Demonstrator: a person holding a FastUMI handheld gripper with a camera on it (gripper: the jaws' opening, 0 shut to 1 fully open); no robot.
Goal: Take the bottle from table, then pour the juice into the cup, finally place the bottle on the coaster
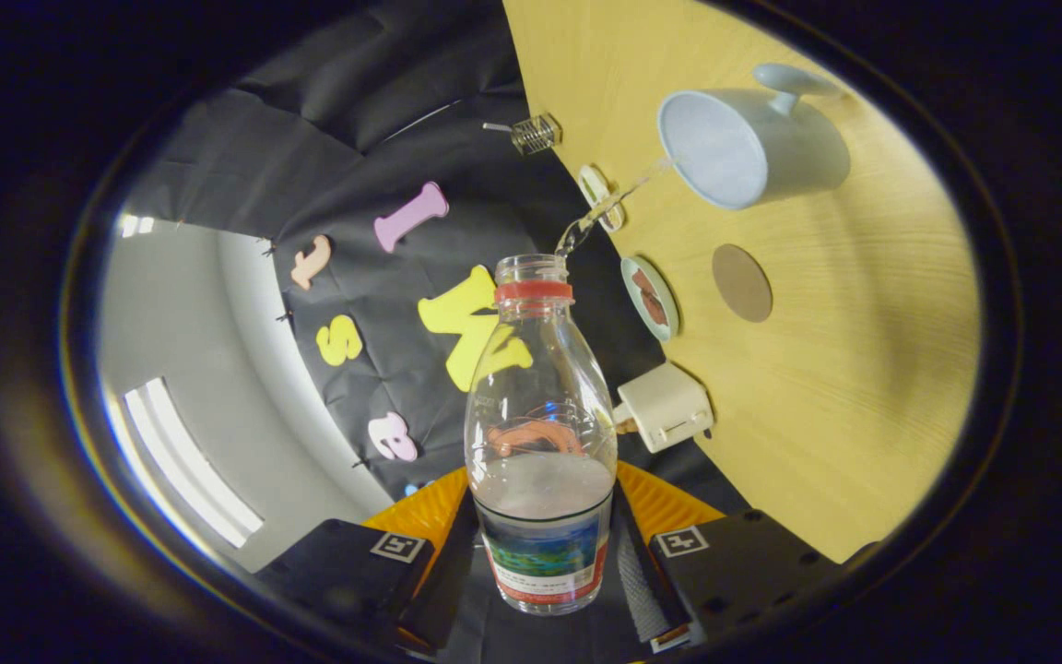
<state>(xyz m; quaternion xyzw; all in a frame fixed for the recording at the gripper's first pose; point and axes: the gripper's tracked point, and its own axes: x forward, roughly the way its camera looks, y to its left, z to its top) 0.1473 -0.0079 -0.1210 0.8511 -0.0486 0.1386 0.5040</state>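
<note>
The hand-held gripper [545, 553] has both fingers pressed on the base of a clear plastic bottle [540, 433] with a red neck ring and colourful label. It is uncapped, partly full and tipped so a thin stream arcs into the pale blue cup [752, 148] on the worktop [844, 369], near a round brown coaster [741, 282].

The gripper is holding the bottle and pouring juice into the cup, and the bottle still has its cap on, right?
Not quite. The gripper does hold the bottle between its fingers, and a clear stream runs from it toward the pale blue cup. But the gripper view shows the bottle's mouth open: there is no cap, just a red ring round the neck.
</note>
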